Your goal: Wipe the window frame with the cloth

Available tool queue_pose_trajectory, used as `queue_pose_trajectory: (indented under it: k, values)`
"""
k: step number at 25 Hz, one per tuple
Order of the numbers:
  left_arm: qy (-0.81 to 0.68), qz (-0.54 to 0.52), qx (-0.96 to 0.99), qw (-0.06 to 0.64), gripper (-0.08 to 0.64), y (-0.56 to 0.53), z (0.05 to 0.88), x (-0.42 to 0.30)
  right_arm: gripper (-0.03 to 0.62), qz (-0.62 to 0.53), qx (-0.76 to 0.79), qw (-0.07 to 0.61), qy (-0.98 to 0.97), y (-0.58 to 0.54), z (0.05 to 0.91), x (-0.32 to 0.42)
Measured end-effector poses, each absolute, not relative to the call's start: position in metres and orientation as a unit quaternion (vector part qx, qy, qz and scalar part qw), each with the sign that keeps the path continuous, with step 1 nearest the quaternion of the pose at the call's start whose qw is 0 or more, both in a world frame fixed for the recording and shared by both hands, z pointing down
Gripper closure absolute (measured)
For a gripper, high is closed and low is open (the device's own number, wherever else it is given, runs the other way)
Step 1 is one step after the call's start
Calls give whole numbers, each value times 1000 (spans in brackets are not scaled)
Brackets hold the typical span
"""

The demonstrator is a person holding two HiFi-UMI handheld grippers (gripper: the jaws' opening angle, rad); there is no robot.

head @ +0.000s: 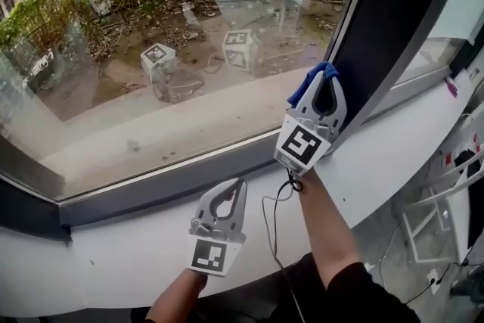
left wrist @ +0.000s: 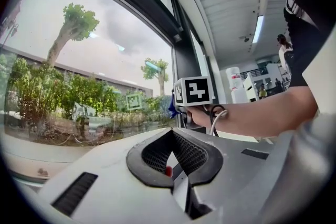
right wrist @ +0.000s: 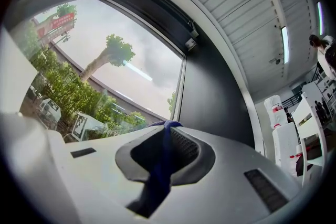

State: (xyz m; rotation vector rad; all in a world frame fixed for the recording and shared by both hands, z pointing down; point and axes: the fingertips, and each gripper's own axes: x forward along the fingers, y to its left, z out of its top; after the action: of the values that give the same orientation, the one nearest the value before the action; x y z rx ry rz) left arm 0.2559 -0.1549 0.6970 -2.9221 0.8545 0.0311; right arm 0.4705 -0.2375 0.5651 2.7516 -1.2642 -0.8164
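Note:
A blue cloth [head: 308, 82] is pinched in my right gripper [head: 327, 76], which is shut on it at the foot of the dark vertical window frame post [head: 401, 11]. In the right gripper view the cloth [right wrist: 160, 170] runs down between the jaws, and the post [right wrist: 210, 92] rises just ahead. My left gripper [head: 239, 184] hangs lower and to the left, shut with nothing in it, over the white sill [head: 113, 253] below the dark bottom rail [head: 151, 189]. From the left gripper view, the right gripper's marker cube [left wrist: 192, 91] and a bit of the cloth [left wrist: 171, 107] show ahead.
The window glass [head: 189, 26] reflects both marker cubes. A cable [head: 274, 238] hangs from the right gripper along the person's arm. A white wire rack [head: 431, 219] stands low at the right. White containers [right wrist: 281, 134] stand further along inside the room.

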Motion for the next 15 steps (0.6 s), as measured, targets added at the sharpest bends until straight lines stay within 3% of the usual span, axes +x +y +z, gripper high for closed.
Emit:
queue_pose_trajectory:
  k: [15]
  values:
    - [292, -15, -956, 31, 557, -155, 724, 252, 570, -190, 882, 43, -428, -242, 635, 478]
